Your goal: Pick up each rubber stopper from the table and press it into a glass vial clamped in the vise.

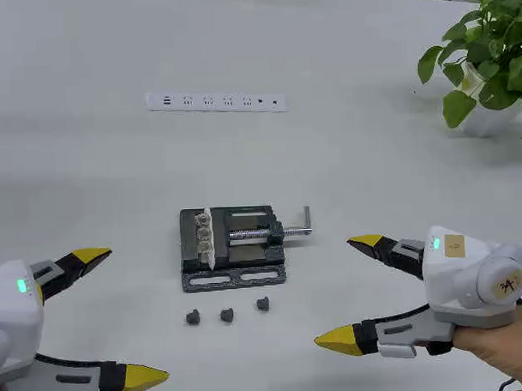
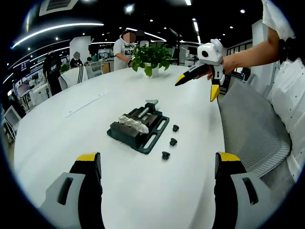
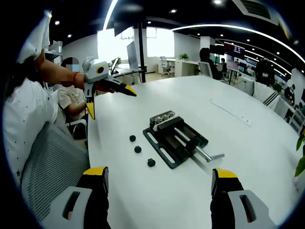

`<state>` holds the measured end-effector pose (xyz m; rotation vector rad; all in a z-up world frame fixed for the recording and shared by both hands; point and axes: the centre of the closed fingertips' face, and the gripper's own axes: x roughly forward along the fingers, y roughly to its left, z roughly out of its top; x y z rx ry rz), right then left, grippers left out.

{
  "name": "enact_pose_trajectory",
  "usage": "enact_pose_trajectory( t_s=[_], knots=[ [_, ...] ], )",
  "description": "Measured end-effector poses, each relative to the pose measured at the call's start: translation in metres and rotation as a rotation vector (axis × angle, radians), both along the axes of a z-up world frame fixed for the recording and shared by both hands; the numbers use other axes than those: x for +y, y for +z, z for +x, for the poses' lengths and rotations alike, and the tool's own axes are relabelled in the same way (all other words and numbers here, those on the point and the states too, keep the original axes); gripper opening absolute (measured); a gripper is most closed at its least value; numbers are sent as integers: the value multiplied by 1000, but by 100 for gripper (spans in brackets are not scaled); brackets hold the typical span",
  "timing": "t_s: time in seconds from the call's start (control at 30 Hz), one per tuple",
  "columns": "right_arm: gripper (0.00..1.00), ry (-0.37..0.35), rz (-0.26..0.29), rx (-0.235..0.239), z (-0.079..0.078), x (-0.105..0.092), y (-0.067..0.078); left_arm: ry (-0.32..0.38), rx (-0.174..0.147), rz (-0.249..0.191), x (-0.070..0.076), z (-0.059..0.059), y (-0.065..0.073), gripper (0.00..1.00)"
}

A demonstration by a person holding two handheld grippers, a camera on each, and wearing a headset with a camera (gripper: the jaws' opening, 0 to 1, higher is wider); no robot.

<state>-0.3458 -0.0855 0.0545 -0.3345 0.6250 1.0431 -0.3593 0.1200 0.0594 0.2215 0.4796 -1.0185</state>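
Start of task: the left tool (image 1: 121, 315) and the right tool (image 1: 348, 289) are held released, jaws wide and empty, either side of the vise (image 1: 246, 247).
The glass vials (image 1: 204, 239) are clamped, presumably to be steadied against pressing. Three rubber stoppers (image 1: 227, 315) are laid in a row on the bench (image 1: 371, 157) just before the vise. The vial count cannot be told.

I can see a white power strip (image 1: 215, 102) lying flat at the far side, and a leafy potted plant (image 1: 501, 63) well apart to its right.
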Motion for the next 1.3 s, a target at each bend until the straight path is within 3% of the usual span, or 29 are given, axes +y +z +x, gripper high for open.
enact_pose_trajectory(
  t_s=[1.3],
  knots=[
    [86,-8,0,7,-2,-2,-3,-17,10,13,-5,-2,-6,97]
  ],
)
